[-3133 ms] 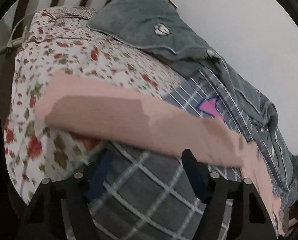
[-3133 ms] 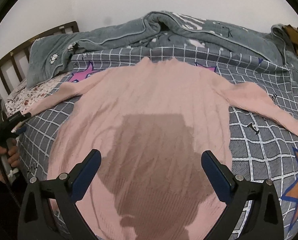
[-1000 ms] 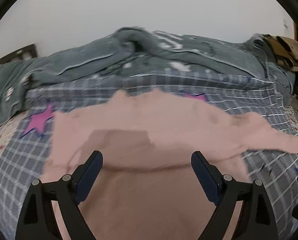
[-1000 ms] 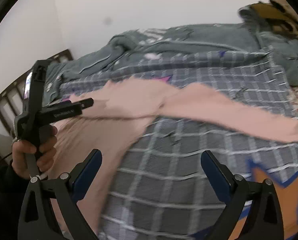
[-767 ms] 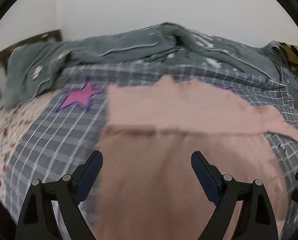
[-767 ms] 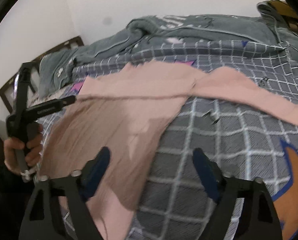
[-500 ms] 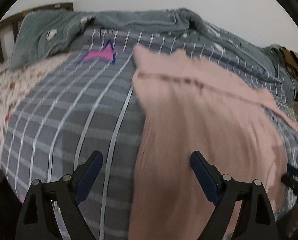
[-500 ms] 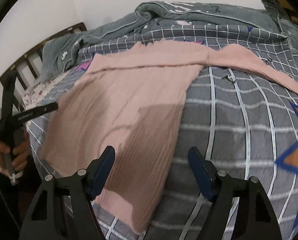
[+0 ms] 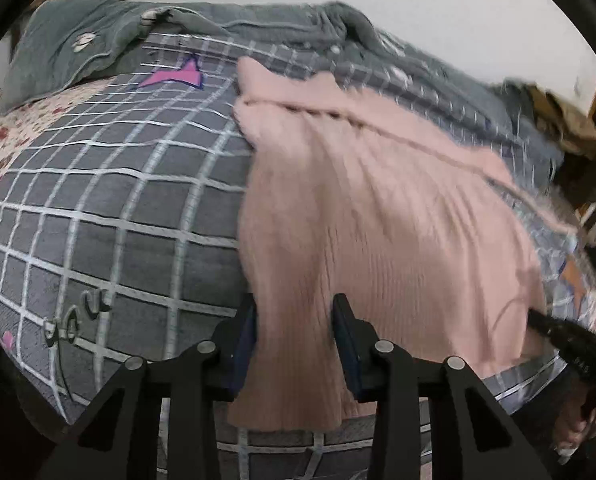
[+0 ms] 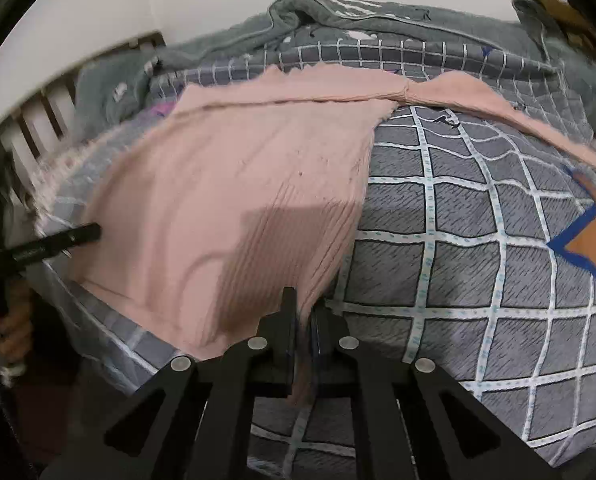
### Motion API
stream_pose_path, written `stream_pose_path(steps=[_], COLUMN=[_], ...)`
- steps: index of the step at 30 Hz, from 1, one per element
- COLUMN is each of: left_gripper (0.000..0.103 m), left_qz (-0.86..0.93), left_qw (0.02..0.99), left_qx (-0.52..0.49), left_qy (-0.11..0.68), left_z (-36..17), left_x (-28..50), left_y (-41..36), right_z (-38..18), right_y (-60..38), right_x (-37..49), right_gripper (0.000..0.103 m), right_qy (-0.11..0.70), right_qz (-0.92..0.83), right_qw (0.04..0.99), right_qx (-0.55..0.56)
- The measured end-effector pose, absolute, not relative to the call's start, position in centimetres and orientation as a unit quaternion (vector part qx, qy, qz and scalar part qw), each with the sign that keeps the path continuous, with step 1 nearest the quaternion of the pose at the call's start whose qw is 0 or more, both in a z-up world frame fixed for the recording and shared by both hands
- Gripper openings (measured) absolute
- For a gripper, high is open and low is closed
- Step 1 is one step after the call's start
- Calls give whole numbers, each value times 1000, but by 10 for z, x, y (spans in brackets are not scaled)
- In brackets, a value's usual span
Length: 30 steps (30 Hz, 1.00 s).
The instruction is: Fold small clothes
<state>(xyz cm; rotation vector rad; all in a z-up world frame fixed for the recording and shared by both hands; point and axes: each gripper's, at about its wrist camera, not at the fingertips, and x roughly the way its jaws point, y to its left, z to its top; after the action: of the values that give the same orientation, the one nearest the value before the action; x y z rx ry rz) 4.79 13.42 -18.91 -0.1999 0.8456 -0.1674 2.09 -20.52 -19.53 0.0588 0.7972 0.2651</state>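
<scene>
Both grippers sit at the near hem of a pink ribbed sweater point(image 9: 377, 216) spread on a grey checked bedspread point(image 9: 110, 208): the right gripper point(image 10: 303, 312) is clamped tight on the hem's corner, its jaws having just been closing, with a pinch of knit bunched between them; the left gripper point(image 9: 294, 320) has also just been closing, jaws part-way in, the other hem corner lying between them, though whether the pads press the cloth I cannot tell. Cursive lettering on the bedspread point(image 9: 78, 312) reads roughly "you", too warped to be sure. One sleeve point(image 10: 517, 116) stretches off to the right and is cut by the frame edge. A rumpled grey-green blanket point(image 10: 377, 20) lies beyond the collar, and a wooden headboard point(image 10: 38, 116) is smeared by blur. In the right wrist view a hand point(image 10: 10, 320) grips the left tool's handle, mostly in shadow
</scene>
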Motion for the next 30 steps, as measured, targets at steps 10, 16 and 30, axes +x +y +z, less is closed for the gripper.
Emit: stream_pose_path(steps=[10, 16, 30], left_gripper=[58, 40, 7], left_qz=[-74, -80, -55], left_qw=[907, 903, 910], left_qx=[-93, -70, -59], left_qy=[403, 416, 407], left_z=[-191, -204, -196], left_x=[42, 47, 40], left_y=[147, 137, 160], right_z=[-202, -204, -196], right_y=[-201, -197, -199], right_x=[20, 22, 10], right_gripper=[14, 15, 5], right_qy=[404, 404, 366], right_qz=[138, 138, 131], right_qw=[903, 903, 921], right_qx=[52, 41, 20])
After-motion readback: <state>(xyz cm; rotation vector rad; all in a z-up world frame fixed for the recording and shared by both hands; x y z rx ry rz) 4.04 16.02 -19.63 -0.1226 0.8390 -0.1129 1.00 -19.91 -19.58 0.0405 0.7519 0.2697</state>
